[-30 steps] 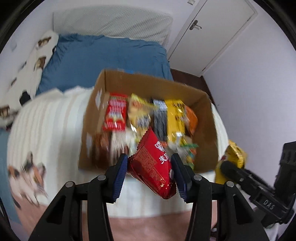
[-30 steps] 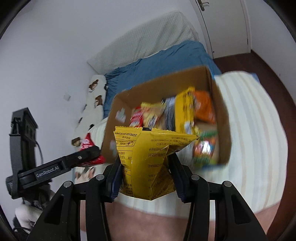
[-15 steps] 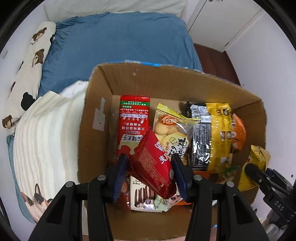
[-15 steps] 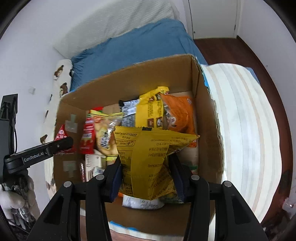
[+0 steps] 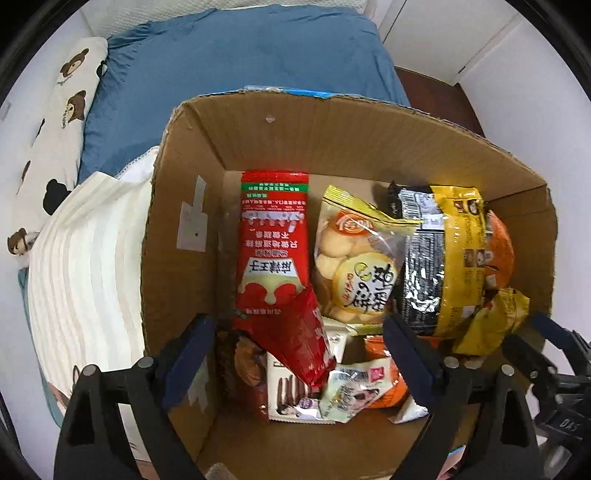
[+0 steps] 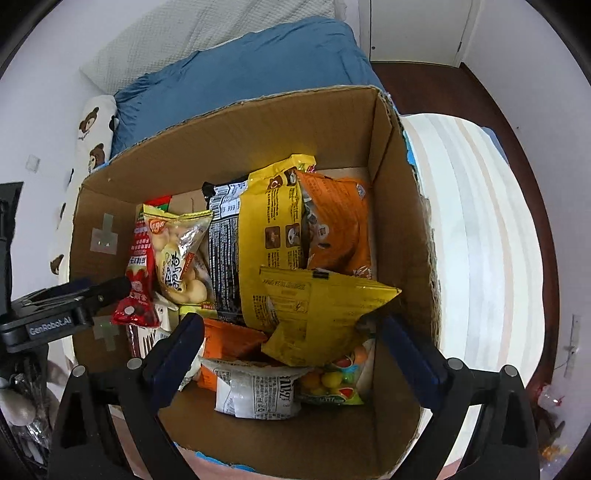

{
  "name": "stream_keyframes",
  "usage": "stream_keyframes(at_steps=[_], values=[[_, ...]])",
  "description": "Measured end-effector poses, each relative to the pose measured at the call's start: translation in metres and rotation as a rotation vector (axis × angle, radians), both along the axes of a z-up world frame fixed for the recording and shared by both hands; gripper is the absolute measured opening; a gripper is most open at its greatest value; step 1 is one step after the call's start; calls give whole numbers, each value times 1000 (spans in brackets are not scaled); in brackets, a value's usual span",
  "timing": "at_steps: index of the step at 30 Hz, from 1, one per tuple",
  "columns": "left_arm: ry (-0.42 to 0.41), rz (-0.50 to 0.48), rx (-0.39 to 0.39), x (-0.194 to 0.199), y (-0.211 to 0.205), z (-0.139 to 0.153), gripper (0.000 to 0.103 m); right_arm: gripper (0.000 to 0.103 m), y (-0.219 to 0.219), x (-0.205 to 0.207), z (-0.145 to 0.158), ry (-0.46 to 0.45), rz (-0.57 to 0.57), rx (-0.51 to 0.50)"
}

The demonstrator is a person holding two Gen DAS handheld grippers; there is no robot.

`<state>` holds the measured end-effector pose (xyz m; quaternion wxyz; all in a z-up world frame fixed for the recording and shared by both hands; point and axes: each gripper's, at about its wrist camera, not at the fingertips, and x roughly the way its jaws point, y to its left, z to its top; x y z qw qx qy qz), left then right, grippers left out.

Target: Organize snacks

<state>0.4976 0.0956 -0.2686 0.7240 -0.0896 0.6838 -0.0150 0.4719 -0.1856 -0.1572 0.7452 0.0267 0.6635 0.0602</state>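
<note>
"GenRobot.AI" on left claw [image 6: 110, 291]; "m&m's" on white packet [image 6: 258, 393].

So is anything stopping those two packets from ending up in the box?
Nothing visible does. The cardboard box is open-topped, and both open grippers, left and right, are already over it; the red packet and yellow packet lie on the snacks inside.

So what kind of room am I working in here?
Most likely a bedroom: the cardboard box of snacks sits on a bed with a blue duvet, a bear-print pillow alongside, and a white door beyond.
</note>
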Motion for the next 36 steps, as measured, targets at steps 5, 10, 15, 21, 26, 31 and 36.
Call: stream_keyframes(at_steps=[5,10,15,21,26,31,36], values=[[-9,4,-19,-7,-1,7,94,100,6,-4,1,3,13,-34],[-35,2,-1,-15,-2,20,94,101,5,-8,4,0,12,-48],[-79,13,5,-24,-1,33,94,101,2,-15,14,-34,4,-43],[-204,31,41,-55,-4,63,94,102,0,-39,39,-126,8,-40],[-308,41,78,-91,-9,90,94,102,-1,-73,63,-223,20,-45],[-399,57,94,-135,-14,114,94,103,-2,-113,87,-299,30,-29],[-449,66,101,-171,-17,130,94,103,-3,-153,118,-365,46,5]])
